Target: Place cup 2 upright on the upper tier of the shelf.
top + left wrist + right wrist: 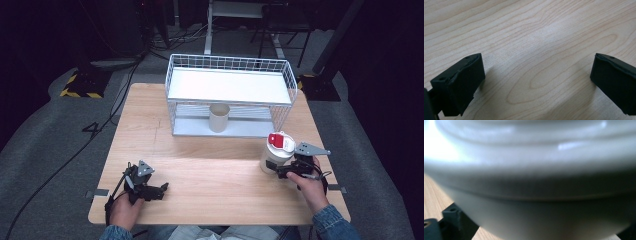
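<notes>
Jar point(276, 152): white, red-and-white lid, upright on table point(210, 175), right front, before the wire rack point(230, 92). Right gripper point(276, 169): jaws clamped around the jar's lower body. Left gripper point(536, 82): jaws spread wide, nothing between, low over bare wood. Cup point(219, 117): 1, on the rack's lower shelf.

Bare wooden table point(215, 180) between the grippers; farther back, blocked by wire rack point(230, 95) with beige cup point(219, 117) underneath.
</notes>
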A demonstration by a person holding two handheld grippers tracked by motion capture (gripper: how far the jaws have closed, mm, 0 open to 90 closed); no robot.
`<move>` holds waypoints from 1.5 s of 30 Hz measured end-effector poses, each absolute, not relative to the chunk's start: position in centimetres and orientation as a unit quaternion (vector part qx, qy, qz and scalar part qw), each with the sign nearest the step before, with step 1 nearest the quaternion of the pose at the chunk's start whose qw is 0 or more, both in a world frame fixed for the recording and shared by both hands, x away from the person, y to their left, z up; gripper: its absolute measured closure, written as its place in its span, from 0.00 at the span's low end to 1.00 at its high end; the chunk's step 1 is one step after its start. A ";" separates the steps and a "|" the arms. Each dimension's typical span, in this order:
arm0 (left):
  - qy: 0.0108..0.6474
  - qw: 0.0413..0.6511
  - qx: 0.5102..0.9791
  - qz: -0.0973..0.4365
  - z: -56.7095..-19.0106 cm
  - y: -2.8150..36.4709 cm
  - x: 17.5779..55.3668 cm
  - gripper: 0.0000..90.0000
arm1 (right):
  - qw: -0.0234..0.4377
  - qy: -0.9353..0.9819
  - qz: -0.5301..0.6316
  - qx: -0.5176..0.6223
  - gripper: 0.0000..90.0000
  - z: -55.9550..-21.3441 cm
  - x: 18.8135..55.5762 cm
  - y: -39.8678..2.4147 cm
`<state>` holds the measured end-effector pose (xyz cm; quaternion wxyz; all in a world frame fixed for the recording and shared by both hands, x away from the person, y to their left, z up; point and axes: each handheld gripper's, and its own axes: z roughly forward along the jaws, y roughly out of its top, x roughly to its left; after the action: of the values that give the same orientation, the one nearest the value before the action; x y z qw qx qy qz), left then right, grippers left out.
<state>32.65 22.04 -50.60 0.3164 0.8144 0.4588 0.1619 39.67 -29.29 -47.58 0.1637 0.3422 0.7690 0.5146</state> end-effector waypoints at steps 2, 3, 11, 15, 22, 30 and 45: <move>0.457 0.316 0.815 0.163 -50.6 22.0 32.8 0.00 | 0.166 0.769 0.515 0.341 0.05 -47.6 39.7 -29.3; 0.461 0.317 0.814 0.160 -50.6 22.0 32.8 0.00 | 0.169 0.769 0.516 0.339 0.08 -47.7 39.6 -29.3; 0.457 0.313 0.816 0.165 -50.6 22.0 32.9 0.00 | 0.183 0.766 0.520 0.331 0.13 -47.9 39.4 -29.5; 0.457 0.313 0.816 0.165 -50.6 22.0 32.9 0.00 | 0.186 0.768 0.515 0.332 0.14 -47.8 39.4 -29.5; 0.457 0.313 0.816 0.165 -50.6 22.0 32.9 0.00 | 0.184 0.769 0.516 0.331 0.15 -47.8 39.2 -29.6; 0.457 0.313 0.816 0.165 -50.6 22.0 32.9 0.00 | 0.186 0.769 0.515 0.330 0.15 -47.7 39.2 -29.6; 0.458 0.315 0.815 0.164 -50.6 22.0 32.9 0.00 | 0.197 0.762 0.527 0.320 0.15 -45.2 38.8 -30.0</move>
<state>32.89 22.01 -50.58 0.3147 0.8152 0.4577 0.1643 38.79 -30.00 -45.17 0.1974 0.3201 0.7622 0.5269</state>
